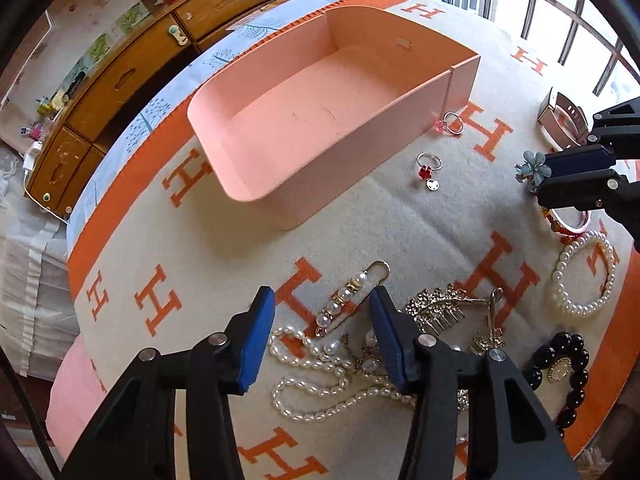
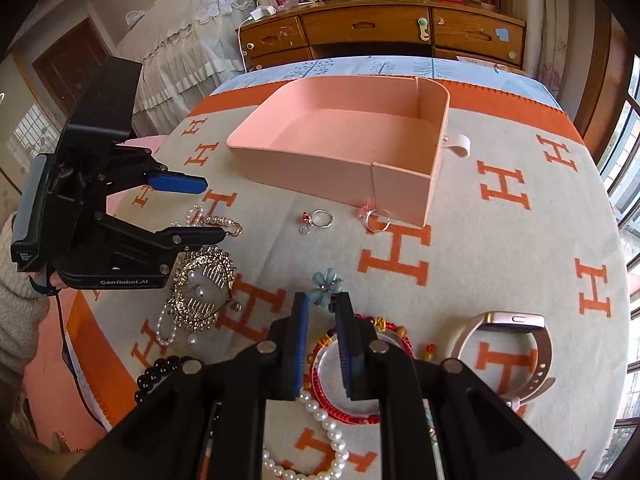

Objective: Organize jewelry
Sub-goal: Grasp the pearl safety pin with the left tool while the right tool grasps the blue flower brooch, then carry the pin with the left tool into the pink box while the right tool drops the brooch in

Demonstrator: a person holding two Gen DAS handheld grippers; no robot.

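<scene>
Two tongs are over a surface covered by a cream blanket (image 2: 500,240) with orange H letters. The left tongs (image 1: 322,300) are spread wide and hold nothing. Between their blue tips lies a pearl safety-pin brooch (image 1: 352,298), and under them a long pearl necklace (image 1: 320,380). Just to the right of these tongs is a gold hair comb (image 1: 444,306), further right a pearl bracelet (image 1: 584,276) and a black bead bracelet (image 1: 560,372).

The right tongs (image 2: 322,300) have a narrow gap between the jaws, and a blue flower clip (image 2: 326,286) sits at their tips; I cannot tell whether the jaws already press it. Below these tongs lies a red string bangle (image 2: 348,380), and to their right a pink-gold smartwatch (image 2: 512,340).

Ahead of both tongs stands a pink box (image 2: 332,160) with nothing inside. Between the tongs and the box lie a ring with a red stone (image 2: 318,218) and a ring with a pink stone (image 2: 376,218), the pink one just beside the box wall.
</scene>
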